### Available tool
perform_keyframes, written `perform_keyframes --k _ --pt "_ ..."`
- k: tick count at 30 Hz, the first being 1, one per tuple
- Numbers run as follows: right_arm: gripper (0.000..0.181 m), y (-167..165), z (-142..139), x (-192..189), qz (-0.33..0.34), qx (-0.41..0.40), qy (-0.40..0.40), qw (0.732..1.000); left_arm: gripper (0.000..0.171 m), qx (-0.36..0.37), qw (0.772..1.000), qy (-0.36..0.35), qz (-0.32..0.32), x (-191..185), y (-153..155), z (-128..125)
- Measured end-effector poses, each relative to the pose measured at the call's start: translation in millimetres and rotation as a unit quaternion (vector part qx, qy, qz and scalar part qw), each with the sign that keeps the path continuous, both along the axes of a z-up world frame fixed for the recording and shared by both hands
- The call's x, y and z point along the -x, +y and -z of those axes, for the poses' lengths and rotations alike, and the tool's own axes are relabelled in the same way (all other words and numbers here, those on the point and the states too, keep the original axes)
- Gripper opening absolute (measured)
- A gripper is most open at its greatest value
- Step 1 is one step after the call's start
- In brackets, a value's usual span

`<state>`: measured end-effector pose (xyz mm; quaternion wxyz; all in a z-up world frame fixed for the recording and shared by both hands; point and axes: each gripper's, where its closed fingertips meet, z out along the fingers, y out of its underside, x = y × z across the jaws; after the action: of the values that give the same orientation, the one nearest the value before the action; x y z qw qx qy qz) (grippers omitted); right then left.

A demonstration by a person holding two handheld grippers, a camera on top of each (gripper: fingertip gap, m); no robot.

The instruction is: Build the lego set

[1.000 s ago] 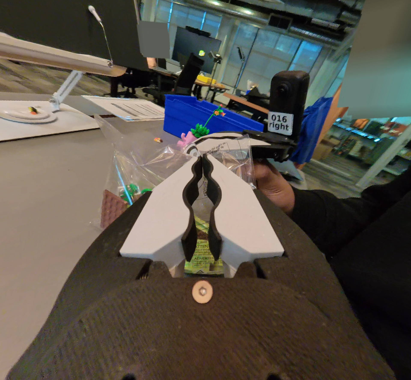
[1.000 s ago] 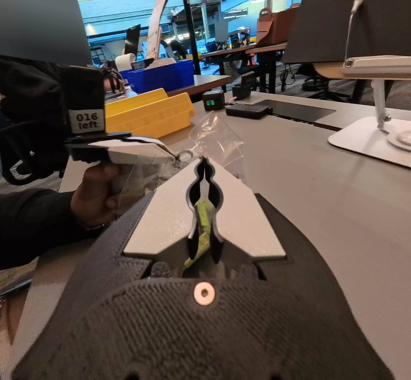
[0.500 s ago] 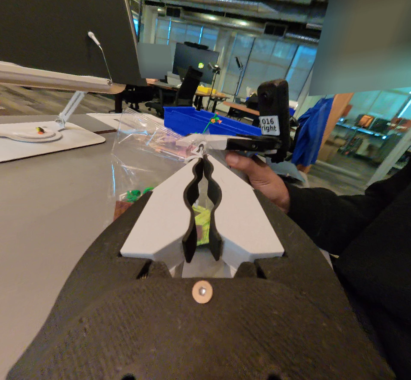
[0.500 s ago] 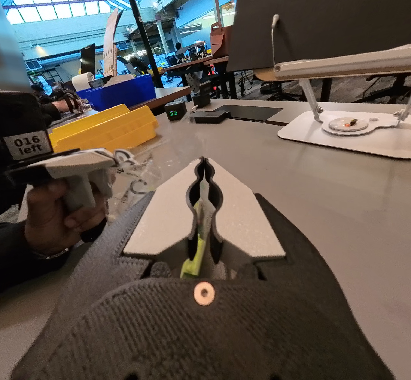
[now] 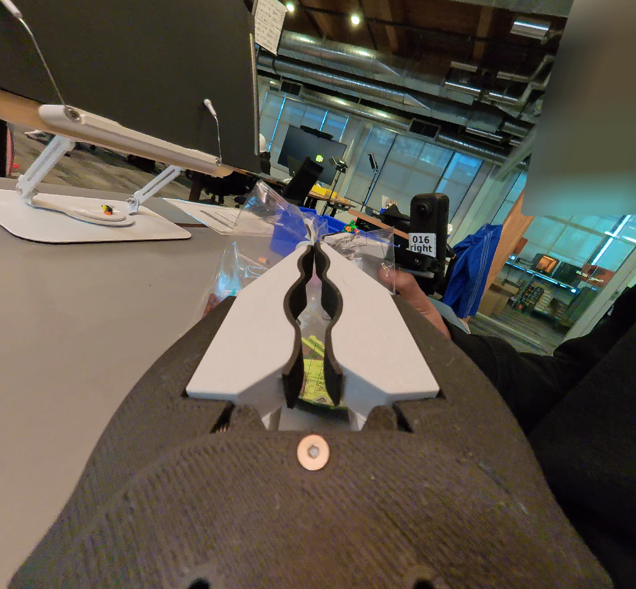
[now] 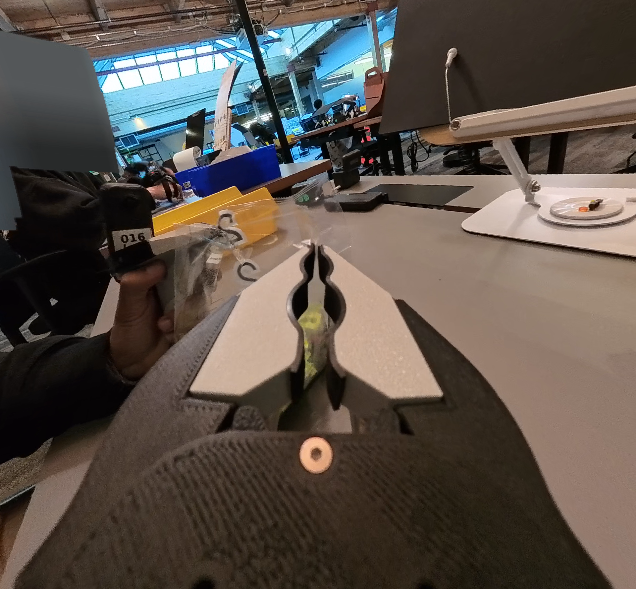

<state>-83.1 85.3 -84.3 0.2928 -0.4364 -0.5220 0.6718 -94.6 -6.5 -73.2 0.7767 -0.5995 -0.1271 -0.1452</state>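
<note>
Left wrist view: fingers (image 5: pixel 303 300) hide plastic bag's (image 5: pixel 272 228) contents, seemingly bricks.

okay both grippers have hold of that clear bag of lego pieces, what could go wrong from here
1. Both the left gripper and the right gripper are shut on the clear plastic bag, held above the grey table. If it tears open suddenly, pieces could scatter across the table or onto the floor.
2. Each gripper pinches only thin film at its tips, so one side may slip out and the bag could drop.
</note>
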Motion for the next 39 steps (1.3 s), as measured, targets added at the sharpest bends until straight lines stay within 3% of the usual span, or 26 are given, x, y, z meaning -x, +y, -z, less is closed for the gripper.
perform_keyframes --k 6,13,21,30,36,39 --pt "0.020 -1 -20 -8 -0.003 0.015 0.059 0.998 0.000 -0.013 1.000 -0.014 0.003 3 -2 -1" --pt "0.030 -37 -42 -33 -0.064 -0.037 0.153 0.985 0.009 -0.019 1.000 -0.004 0.004 1 -1 -4" --pt "0.046 -68 -20 -29 -0.160 -0.019 0.078 0.984 0.023 -0.015 1.000 0.001 0.027 -10 5 -6" --pt "0.057 -94 -9 -47 -0.262 -0.023 0.049 0.963 0.014 -0.019 0.997 -0.026 0.072 -17 8 -6" --pt "0.057 -96 -8 -49 -0.281 -0.005 0.037 0.959 0.015 -0.016 0.997 -0.021 0.076 -17 7 -8" --pt "0.046 -97 -11 -53 -0.301 0.012 0.035 0.953 0.022 -0.019 0.998 -0.005 0.064 -14 1 -18"
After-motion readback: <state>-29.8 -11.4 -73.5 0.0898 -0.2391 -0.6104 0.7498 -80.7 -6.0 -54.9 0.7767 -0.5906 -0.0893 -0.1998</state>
